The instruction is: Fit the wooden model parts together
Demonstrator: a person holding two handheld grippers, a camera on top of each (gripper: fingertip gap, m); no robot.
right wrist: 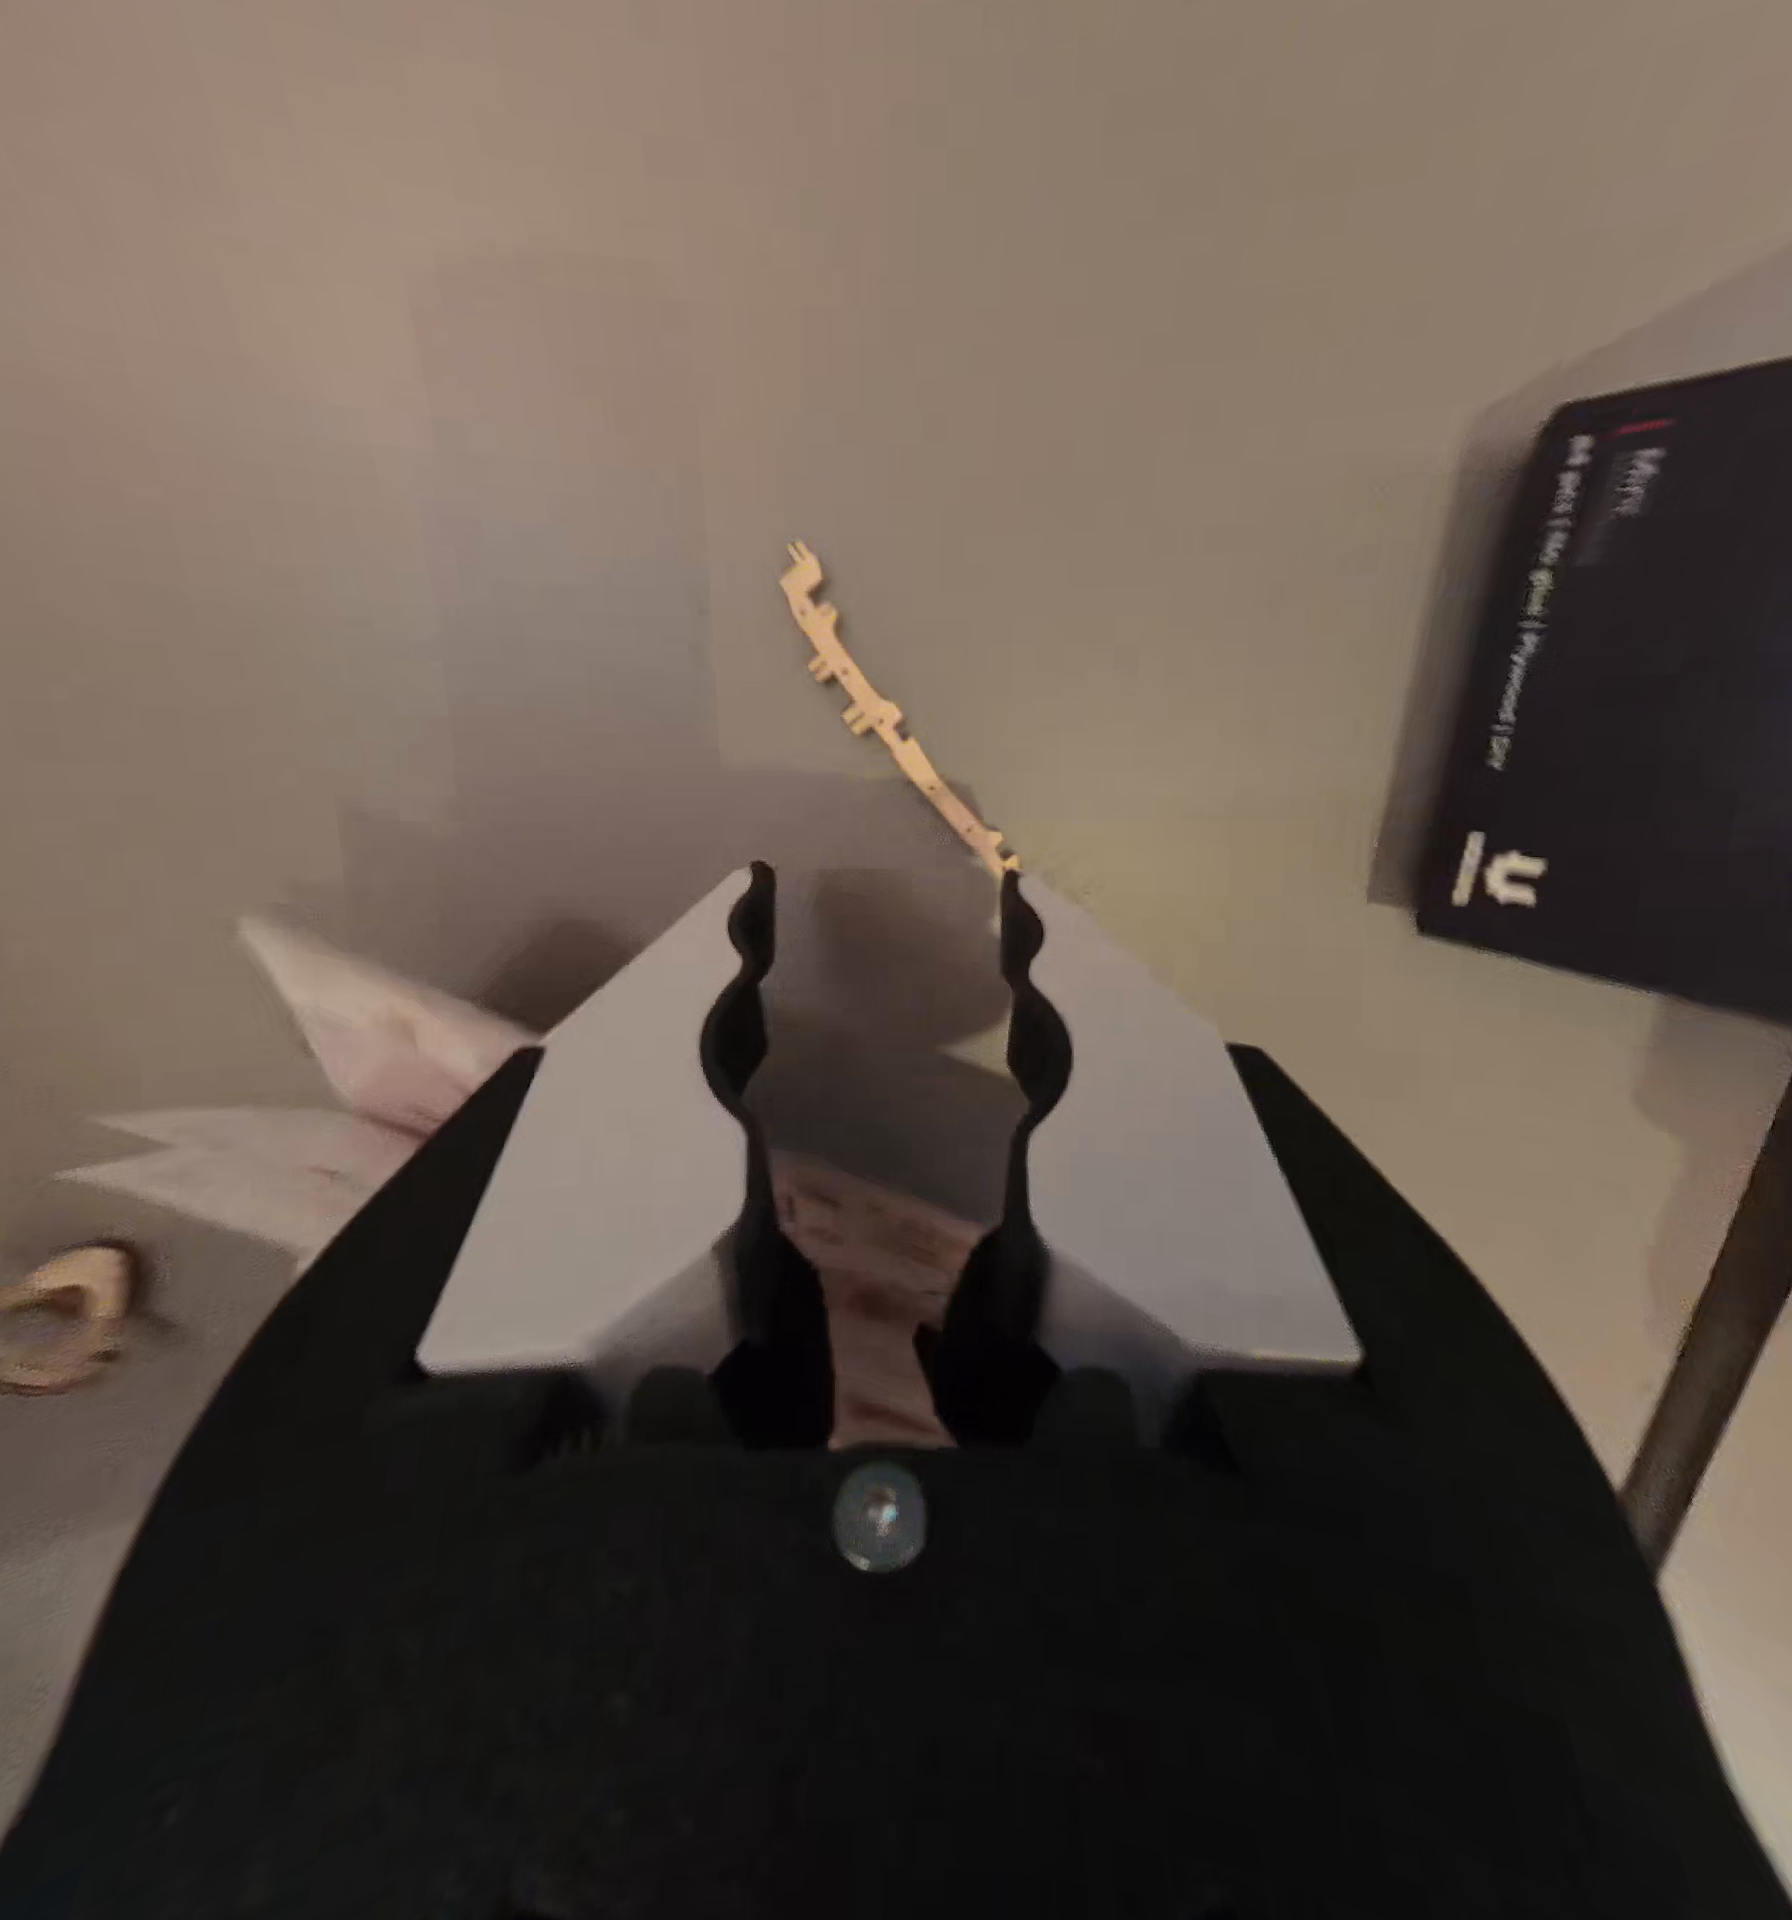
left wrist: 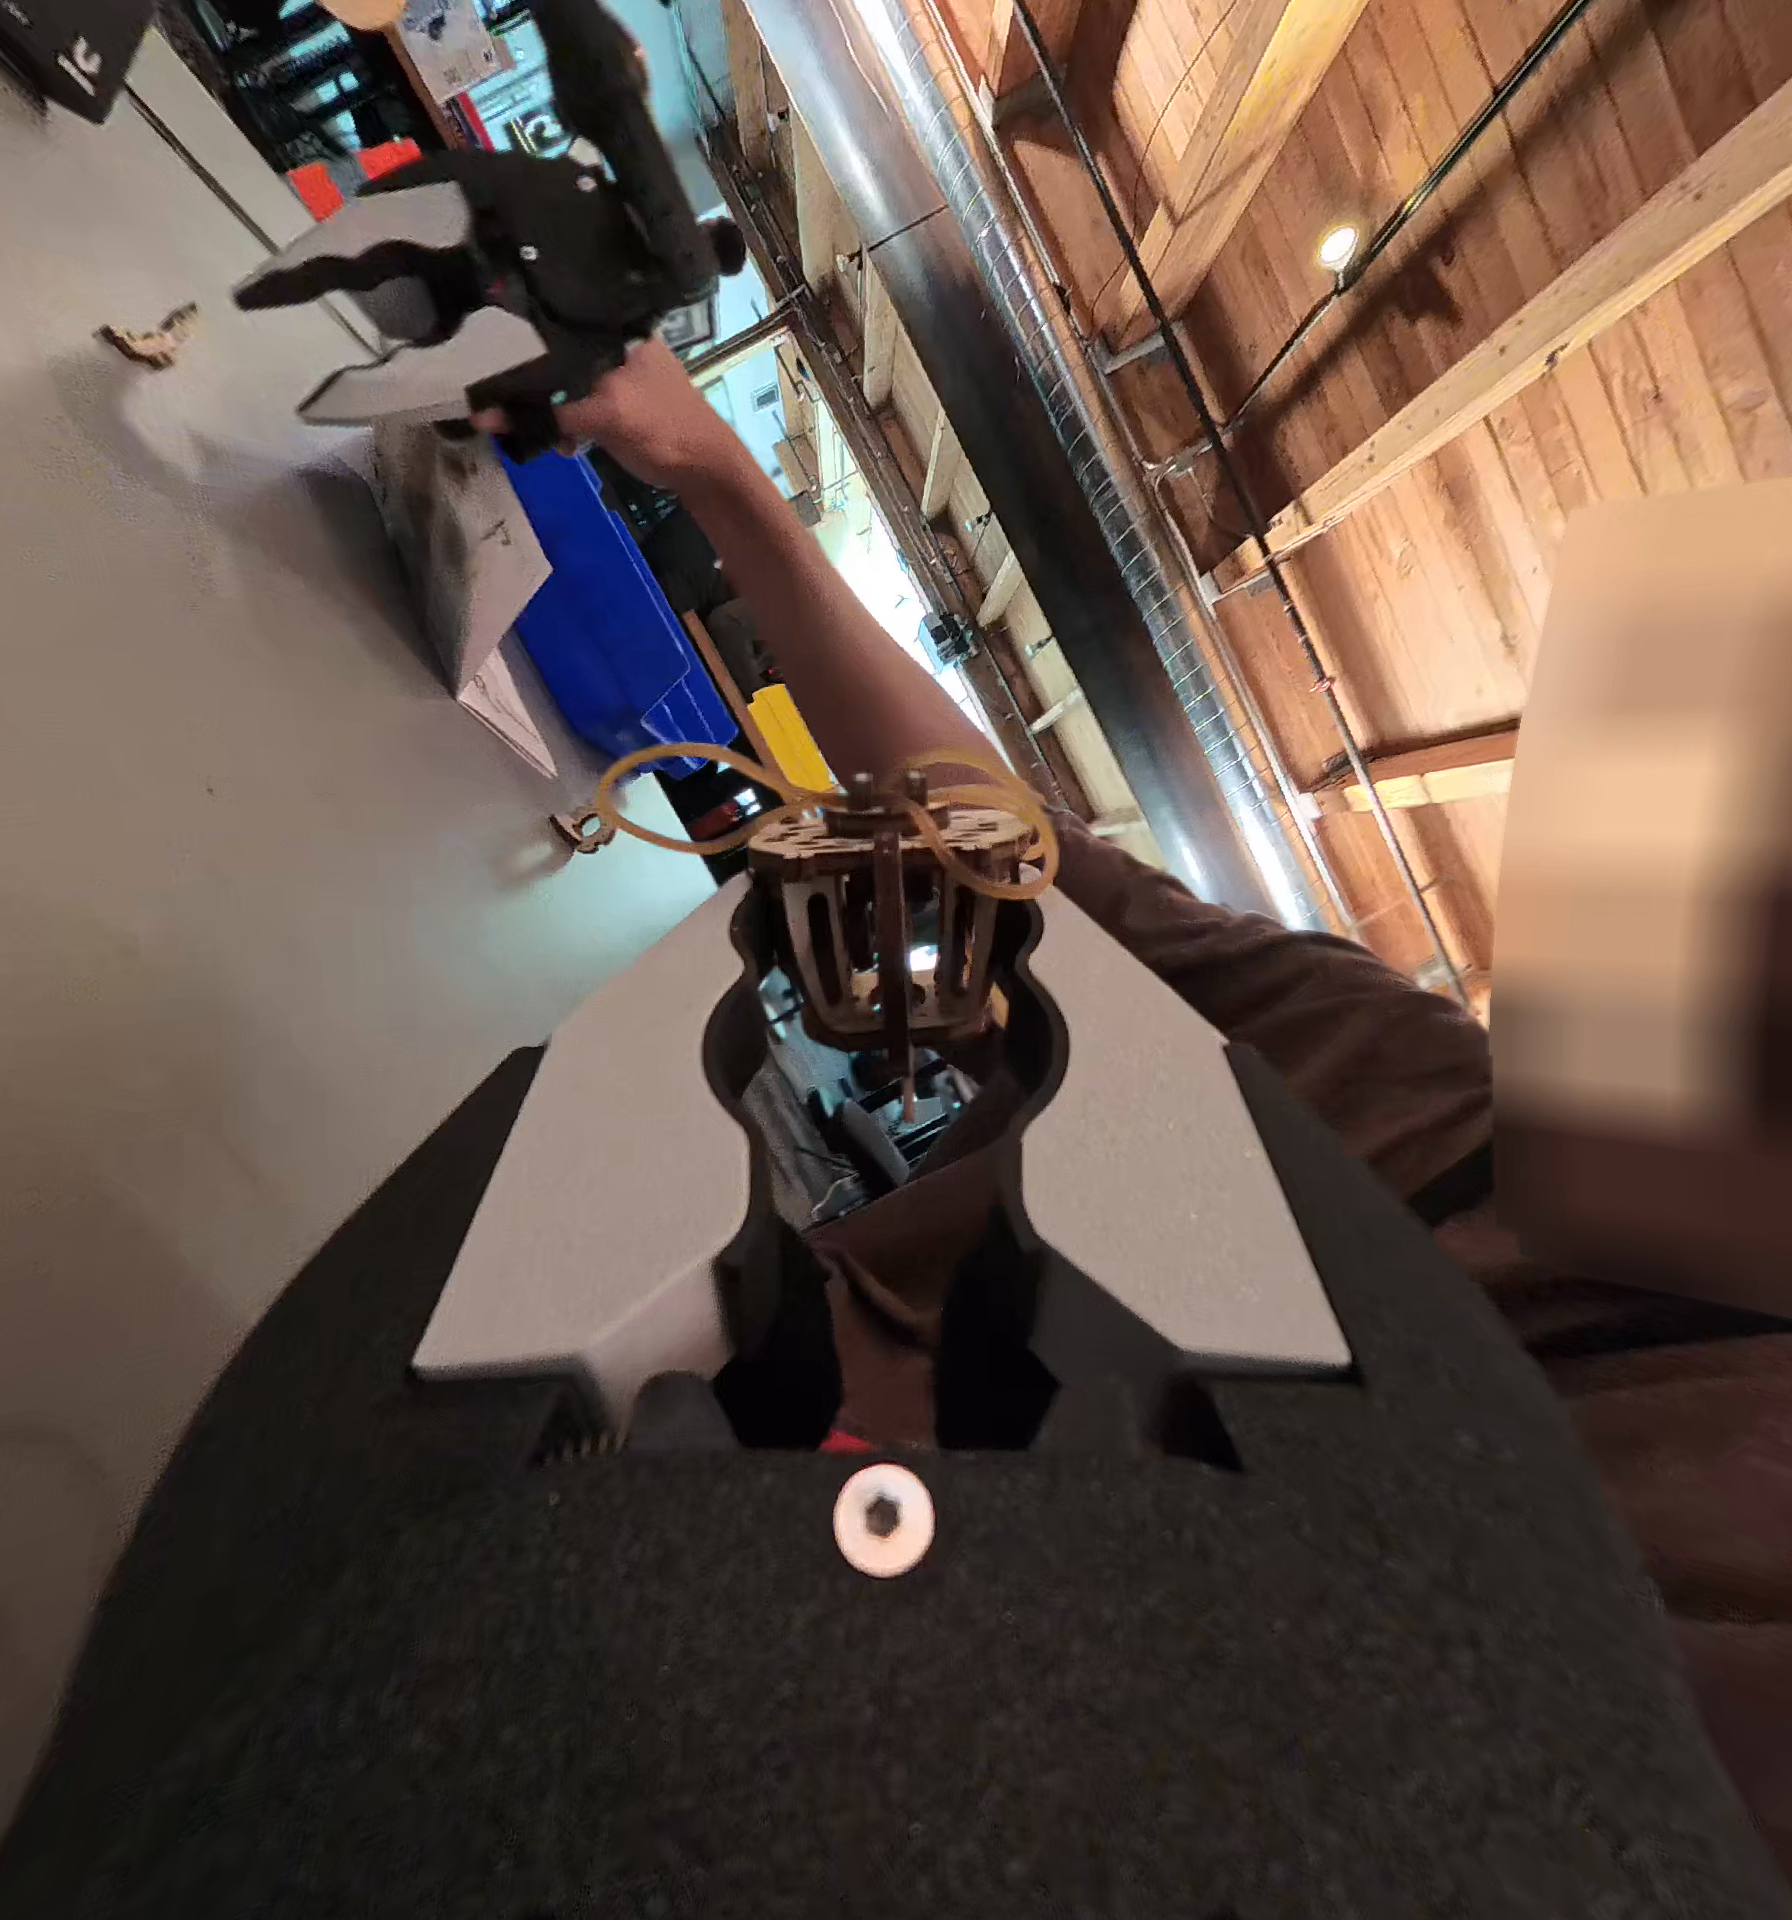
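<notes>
The left hand-held gripper [left wrist: 887, 935] is clamped on a part-built wooden model [left wrist: 887, 925], a small cage of slotted ribs under a perforated disc, w/ a central rod running through it. A loose rubber band [left wrist: 663, 821] loops over the top pegs. The model is held up off the tabletop [left wrist: 144, 727] and tipped sideways, probably so its top face stays reachable for the next piece (the view is heavily rotated, so exact tilt is hard to judge).

The right hand-held gripper [right wrist: 881, 883] has its jaws parted and carries nothing. It points down at the tabletop toward a long notched wooden strip [right wrist: 861, 686], which lies flat just beyond the fingertips, approx. in line w/ the right finger. That looks like the piece it means to fetch. In the left wrist view the same gripper [left wrist: 279, 343] hovers near that strip [left wrist: 149, 338], well apart from the held model.

Other bits lie about: a small ring-shaped wooden part [right wrist: 40, 1320] at the left, folded paper sheets [right wrist: 352, 1049], prob. instructions, and a dark box [right wrist: 1640, 675] at the right. Judging from this, fitting is paused mid-way: one hand steadies the assembly, the other goes for the strip. A thin flat strip may be awkward to lift off a smooth surface.
</notes>
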